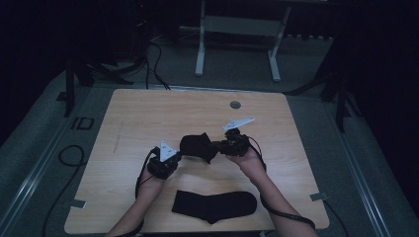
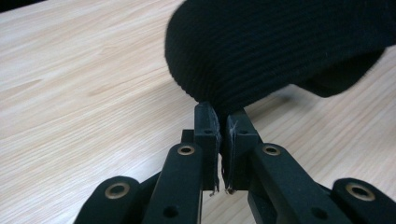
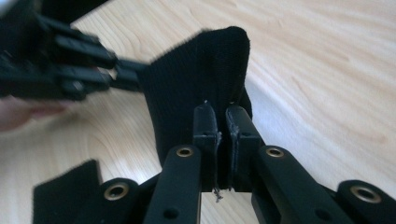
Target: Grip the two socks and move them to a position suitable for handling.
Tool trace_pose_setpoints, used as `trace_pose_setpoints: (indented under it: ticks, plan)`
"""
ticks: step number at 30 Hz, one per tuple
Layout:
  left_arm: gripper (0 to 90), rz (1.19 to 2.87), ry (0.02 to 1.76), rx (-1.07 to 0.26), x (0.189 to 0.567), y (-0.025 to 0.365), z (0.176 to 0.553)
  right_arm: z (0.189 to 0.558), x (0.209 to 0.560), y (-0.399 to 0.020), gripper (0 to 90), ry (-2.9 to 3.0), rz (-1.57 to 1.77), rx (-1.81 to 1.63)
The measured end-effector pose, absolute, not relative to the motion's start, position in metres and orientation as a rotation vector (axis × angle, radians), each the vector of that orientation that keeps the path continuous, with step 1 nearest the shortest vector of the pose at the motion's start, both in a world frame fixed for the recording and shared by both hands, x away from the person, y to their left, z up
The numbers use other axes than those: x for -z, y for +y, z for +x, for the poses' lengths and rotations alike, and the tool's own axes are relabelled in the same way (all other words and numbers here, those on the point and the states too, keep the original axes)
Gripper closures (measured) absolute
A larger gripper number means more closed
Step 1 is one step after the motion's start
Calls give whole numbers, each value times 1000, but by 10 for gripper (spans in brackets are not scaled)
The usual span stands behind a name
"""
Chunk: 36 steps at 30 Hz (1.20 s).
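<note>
Hanging between both grippers, a black sock (image 1: 197, 146) sits above mid-table; left gripper (image 1: 174, 159) and right gripper (image 1: 221, 146) each have jaws clamped on its edge. Second sock (image 1: 214, 206) lies flat near the front edge of the pale wooden table (image 1: 138, 118). Dark room, grey floor (image 1: 44, 143), white desk frame (image 1: 237, 39) at the far side.

flat black sock (image 1: 215, 206) near front edge, bare table (image 1: 148, 118) elsewhere

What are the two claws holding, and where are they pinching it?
Both pinch the same black sock. The left claw grips its ribbed edge at one side, and the right claw grips the fabric edge at the opposite side.
</note>
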State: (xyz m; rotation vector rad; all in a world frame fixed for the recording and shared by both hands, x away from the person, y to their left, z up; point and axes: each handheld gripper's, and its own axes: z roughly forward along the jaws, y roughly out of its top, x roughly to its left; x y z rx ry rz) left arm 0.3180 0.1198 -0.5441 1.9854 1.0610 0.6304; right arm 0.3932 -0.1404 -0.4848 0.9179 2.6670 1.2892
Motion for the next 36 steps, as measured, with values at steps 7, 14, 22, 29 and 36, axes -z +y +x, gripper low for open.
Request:
trace_pose_setpoints:
  ticks: [7,14,22,29,36]
  plan:
    - [860,2017,1096,-663,545,138,309,393,502,-132,663,2785,877,-1256]
    - [860,2040,1187,-644,557,163,306,398,516,-122,560,2794,934,-1204]
    - [859,2061,1202,-632,563,167,305,412,539,-112,554,2776,1004,-985]
    - [860,2059,1191,-628,559,164,306,412,537,-117,861,2762,997,-998]
    - [860,2063,1159,-619,553,155,303,407,509,-161,863,2661,1060,-1101]
